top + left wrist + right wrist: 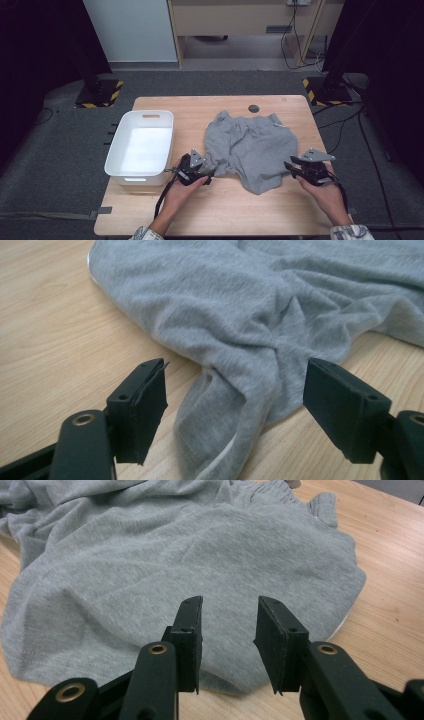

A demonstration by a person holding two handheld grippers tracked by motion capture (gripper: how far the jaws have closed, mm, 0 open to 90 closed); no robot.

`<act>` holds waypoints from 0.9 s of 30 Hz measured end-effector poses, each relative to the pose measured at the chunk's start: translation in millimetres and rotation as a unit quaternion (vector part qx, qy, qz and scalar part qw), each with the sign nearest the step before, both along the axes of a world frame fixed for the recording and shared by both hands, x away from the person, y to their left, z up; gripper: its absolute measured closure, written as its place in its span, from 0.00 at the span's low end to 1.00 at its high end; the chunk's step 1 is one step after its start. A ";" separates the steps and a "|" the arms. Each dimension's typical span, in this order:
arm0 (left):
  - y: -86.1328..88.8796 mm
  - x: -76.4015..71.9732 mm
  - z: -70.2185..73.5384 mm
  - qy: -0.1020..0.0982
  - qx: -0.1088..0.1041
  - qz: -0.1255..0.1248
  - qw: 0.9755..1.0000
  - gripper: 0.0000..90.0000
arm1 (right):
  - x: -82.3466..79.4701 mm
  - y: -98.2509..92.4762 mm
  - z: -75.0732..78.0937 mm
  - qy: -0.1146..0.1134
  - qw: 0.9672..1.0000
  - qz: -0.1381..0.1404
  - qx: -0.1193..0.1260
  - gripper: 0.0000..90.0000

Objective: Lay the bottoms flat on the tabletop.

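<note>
A pair of grey shorts (248, 146) lies rumpled on the wooden table (220, 210). My left gripper (199, 170) is at the shorts' near left corner, open; in the left gripper view a twisted fold of the grey cloth (235, 400) lies between its wide-set jaws, untouched. My right gripper (295, 169) is at the shorts' near right edge, open; in the right gripper view its jaws hover just over the hem of the grey shorts (165, 565) with a narrow gap between the fingertips (280, 645).
A white plastic bin (119, 170), empty, stands on the table's left side, close beside my left hand. A dark round spot (254, 108) sits near the table's far edge. Black stands with striped bases (100, 95) flank the table on the floor.
</note>
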State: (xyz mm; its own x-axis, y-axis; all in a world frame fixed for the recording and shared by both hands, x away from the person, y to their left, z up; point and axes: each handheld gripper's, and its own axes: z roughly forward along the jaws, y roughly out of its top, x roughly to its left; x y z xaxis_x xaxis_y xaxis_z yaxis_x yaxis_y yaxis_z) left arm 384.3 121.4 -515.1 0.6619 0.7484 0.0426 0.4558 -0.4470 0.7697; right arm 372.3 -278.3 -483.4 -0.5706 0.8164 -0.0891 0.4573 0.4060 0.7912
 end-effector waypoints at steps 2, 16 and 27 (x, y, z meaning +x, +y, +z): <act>0.8 0.2 -2.4 0.002 0.004 0.002 1.000 0.27 | -1.5 -2.3 -0.6 0.000 1.000 -0.005 0.003 0.70; -2.9 0.6 -9.3 0.007 0.024 0.005 1.000 0.32 | -8.5 -6.3 -11.7 0.017 0.999 -0.010 -0.028 0.74; -8.0 0.6 -14.4 0.010 0.041 0.003 0.999 0.35 | -9.7 -12.9 -15.1 0.028 0.999 -0.012 -0.033 0.81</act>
State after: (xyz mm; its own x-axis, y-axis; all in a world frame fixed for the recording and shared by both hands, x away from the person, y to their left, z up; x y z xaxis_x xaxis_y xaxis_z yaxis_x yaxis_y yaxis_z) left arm 384.9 113.5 -529.5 0.6588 0.7468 0.0905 0.4732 -0.5049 0.7219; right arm 362.6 -291.2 -498.5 -0.5561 0.8235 -0.1120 0.5105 0.4448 0.7359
